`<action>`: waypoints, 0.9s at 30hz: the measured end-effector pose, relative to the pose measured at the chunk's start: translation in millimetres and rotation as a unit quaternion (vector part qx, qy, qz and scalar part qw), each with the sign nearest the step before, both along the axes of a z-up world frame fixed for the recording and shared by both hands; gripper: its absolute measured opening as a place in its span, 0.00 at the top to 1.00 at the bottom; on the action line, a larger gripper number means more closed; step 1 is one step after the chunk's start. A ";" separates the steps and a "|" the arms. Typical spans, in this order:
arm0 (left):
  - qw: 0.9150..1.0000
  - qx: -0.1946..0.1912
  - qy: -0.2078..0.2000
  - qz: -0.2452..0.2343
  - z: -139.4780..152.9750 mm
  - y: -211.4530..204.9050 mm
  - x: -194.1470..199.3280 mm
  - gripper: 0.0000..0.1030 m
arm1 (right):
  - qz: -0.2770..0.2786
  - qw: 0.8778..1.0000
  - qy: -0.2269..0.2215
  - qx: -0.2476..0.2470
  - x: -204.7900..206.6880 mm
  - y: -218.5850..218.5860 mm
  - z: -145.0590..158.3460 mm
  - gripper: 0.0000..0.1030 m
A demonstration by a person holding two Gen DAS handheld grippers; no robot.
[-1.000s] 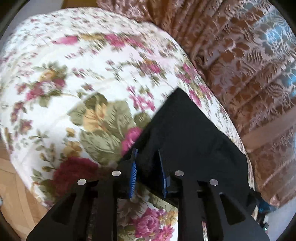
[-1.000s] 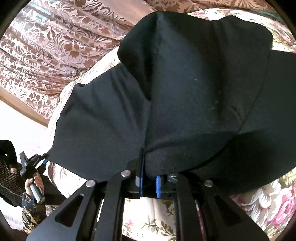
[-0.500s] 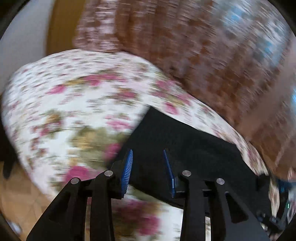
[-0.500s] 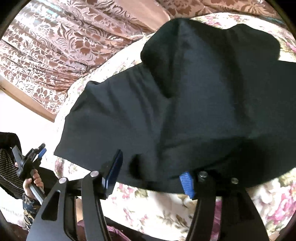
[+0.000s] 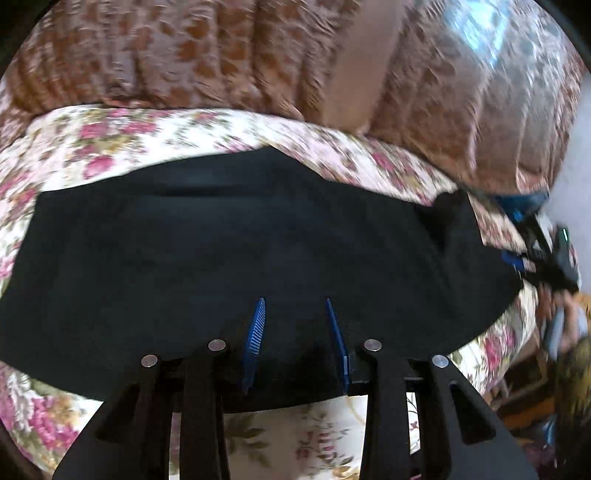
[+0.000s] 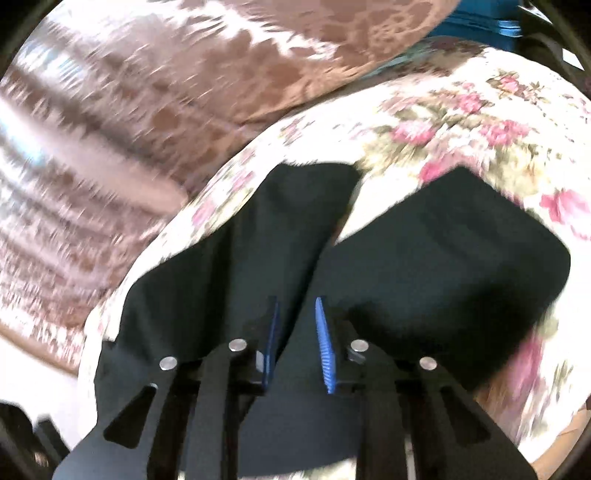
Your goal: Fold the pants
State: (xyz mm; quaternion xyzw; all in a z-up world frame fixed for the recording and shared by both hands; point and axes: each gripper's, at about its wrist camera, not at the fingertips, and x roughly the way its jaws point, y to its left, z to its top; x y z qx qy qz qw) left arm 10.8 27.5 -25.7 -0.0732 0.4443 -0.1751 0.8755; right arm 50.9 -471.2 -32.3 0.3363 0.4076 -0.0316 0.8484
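Observation:
The black pants (image 5: 240, 251) lie folded in a wide band across the floral bedspread (image 5: 147, 129). My left gripper (image 5: 294, 301) hovers over their near edge, open, its blue pads apart with nothing pinched. In the right wrist view the pants (image 6: 424, 266) show two dark lobes with a strip of bedspread between them. My right gripper (image 6: 295, 301) hangs above the near part of the cloth. Its jaws are closing to a narrow gap, and the pads do not press on the fabric. Both views are blurred by motion.
A brown patterned curtain (image 5: 221, 48) hangs behind the bed, also in the right wrist view as the curtain (image 6: 147, 92). A hand (image 5: 554, 321) shows at the right edge beside the bed. A blue object (image 6: 480, 22) sits beyond the far corner.
The right gripper let go of the pants fold, opened wide, then narrowed. The left gripper opened off the pants' corner. Both swung sideways, and the pants now lie flat.

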 end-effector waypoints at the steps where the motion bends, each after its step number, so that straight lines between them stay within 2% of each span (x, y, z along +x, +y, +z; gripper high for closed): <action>1: 1.000 0.004 0.008 -0.006 -4.1 -6.1 1.5 0.68 | -0.005 1.000 -0.002 0.005 14.2 -9.0 -1.0 0.82; 3: 1.000 0.007 0.018 -0.012 -10.4 -9.9 1.1 0.68 | -0.027 1.000 0.003 0.011 41.6 -20.7 -4.8 0.79; 4: 1.000 0.009 0.023 -0.014 -13.5 -11.5 1.1 0.68 | -0.034 0.999 0.006 0.016 50.1 -25.3 -7.3 0.63; 5: 1.000 0.011 0.027 -0.012 -16.6 -12.8 3.2 0.68 | -0.038 0.999 0.008 0.020 61.4 -28.5 -11.2 0.52; 7: 0.999 0.012 0.032 -0.010 -19.9 -13.2 4.1 0.68 | -0.057 0.998 0.033 -0.001 80.6 -35.6 -20.7 0.51; 9: 0.999 0.011 0.034 -0.009 -21.5 -12.9 4.8 0.68 | -0.058 0.997 0.046 0.009 91.2 -43.7 -33.2 0.51; 10: 0.999 0.011 0.036 -0.009 -22.6 -13.0 5.2 0.68 | -0.060 0.996 0.061 0.005 98.4 -45.8 -40.5 0.51; 12: 0.999 0.011 0.040 -0.008 -25.6 -14.6 7.6 0.68 | -0.057 0.996 0.074 -0.003 109.8 -45.6 -48.9 0.65; 14: 0.999 0.010 0.041 -0.005 -26.9 -15.4 8.8 0.68 | -0.043 0.995 0.084 -0.027 114.1 -39.6 -49.5 0.85; 15: 0.999 0.010 0.041 -0.005 -26.8 -16.3 9.3 0.68 | -0.034 0.995 0.083 -0.038 114.3 -35.9 -46.0 0.88; 21: 0.999 0.015 0.037 -0.021 -24.6 -18.5 10.6 0.68 | -0.013 0.995 0.033 -0.093 78.6 -27.5 18.4 0.90; 24: 0.999 0.010 0.033 -0.035 -20.4 -18.0 10.3 0.68 | -0.027 0.994 0.002 -0.109 39.8 -39.1 56.2 0.90; 27: 0.997 0.007 0.014 -0.070 -9.6 -22.5 4.8 0.68 | -0.050 0.993 -0.012 -0.106 4.8 -56.1 77.3 0.90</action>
